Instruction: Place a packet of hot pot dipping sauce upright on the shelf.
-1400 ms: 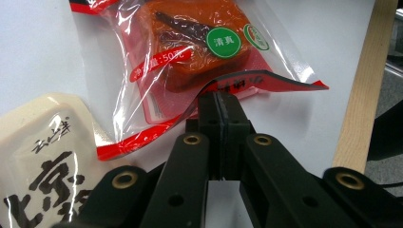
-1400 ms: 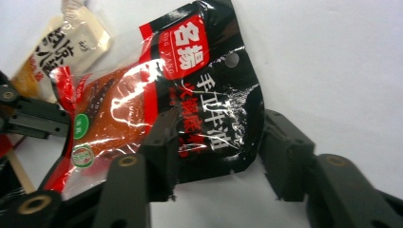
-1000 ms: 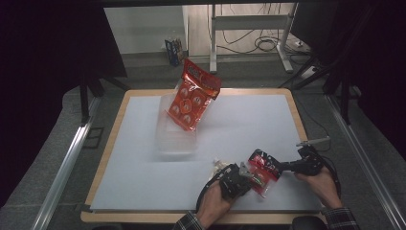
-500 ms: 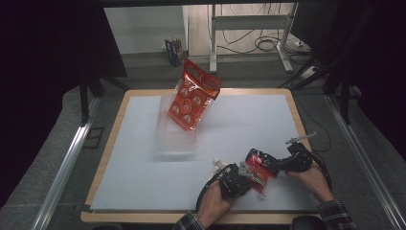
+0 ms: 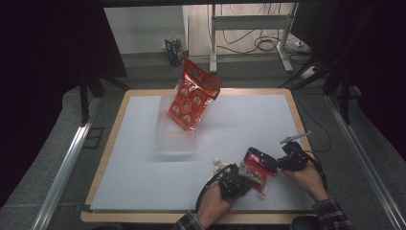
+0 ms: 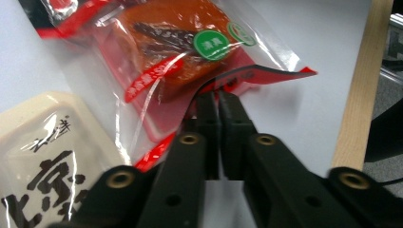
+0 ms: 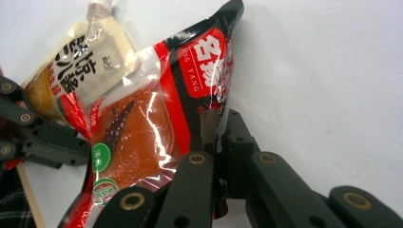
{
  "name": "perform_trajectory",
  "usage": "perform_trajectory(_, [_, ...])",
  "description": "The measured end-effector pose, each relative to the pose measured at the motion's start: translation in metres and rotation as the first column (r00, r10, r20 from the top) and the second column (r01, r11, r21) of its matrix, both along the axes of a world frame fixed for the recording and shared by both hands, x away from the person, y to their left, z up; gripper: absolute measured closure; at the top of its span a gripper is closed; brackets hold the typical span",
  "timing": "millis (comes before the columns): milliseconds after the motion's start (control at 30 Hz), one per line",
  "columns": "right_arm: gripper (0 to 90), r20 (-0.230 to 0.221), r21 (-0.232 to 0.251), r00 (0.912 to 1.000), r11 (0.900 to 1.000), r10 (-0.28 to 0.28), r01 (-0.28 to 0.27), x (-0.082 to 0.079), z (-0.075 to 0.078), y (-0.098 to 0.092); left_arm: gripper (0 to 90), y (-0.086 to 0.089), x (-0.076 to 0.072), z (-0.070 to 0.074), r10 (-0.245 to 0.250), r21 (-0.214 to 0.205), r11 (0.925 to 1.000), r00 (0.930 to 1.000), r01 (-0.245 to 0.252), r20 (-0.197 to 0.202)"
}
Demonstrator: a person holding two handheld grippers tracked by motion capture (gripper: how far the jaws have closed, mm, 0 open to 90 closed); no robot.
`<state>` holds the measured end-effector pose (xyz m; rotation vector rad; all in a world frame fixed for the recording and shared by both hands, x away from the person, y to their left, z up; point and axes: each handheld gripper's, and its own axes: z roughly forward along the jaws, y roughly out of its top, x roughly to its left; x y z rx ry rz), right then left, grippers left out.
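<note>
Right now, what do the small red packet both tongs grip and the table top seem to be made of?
The small red packet looks like thin glossy plastic film: it shows bright glare, creases, and clear patches revealing an orange-brown filling. The table top seems to be a matt white sheet, showing no reflections, over a light wooden board, judging by its tan grained edge.

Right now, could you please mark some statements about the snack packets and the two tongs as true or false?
1. Both tongs grip the same small red packet. True: the left tongs and the right tongs are each shut on an edge of it.
2. The big red bag lies flat on the white table. False: it stands tilted in a clear container.
3. A beige sachet lies beside the small packet. True.
4. The clear container sits near the person's right hand. False: it sits toward the far left.
</note>
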<state>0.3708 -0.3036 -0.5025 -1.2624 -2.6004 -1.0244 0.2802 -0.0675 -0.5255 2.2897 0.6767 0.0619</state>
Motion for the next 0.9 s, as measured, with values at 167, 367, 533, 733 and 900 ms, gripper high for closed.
perform_trajectory(167, [88.5,0.039,0.055,0.9992,0.9985,-0.009,0.006,-0.003,0.021,0.000,77.0,0.008,-0.006,0.007,0.011,-0.017,0.9998,0.9998,-0.011,0.018])
perform_trajectory(367, [88.5,0.105,0.097,0.9945,0.9952,-0.006,-0.004,-0.006,0.049,0.003,62.1,0.028,-0.008,0.016,0.045,-0.045,0.9981,0.9979,-0.043,0.047])
perform_trajectory(533, [88.5,0.151,0.096,0.9885,0.9953,-0.003,-0.012,-0.009,0.067,0.008,46.6,0.047,-0.010,0.018,0.064,-0.025,0.9978,0.9942,-0.062,0.087])
perform_trajectory(733, [88.6,0.196,0.114,0.9806,0.9934,-0.008,-0.015,-0.008,0.083,0.013,26.8,0.073,-0.012,0.025,0.119,-0.020,0.9929,0.9860,-0.117,0.117])
perform_trajectory(900, [88.6,0.230,0.093,0.9731,0.9955,-0.002,-0.020,-0.004,0.092,0.024,14.6,0.095,-0.015,0.033,0.152,-0.014,0.9883,0.9793,-0.152,0.133])
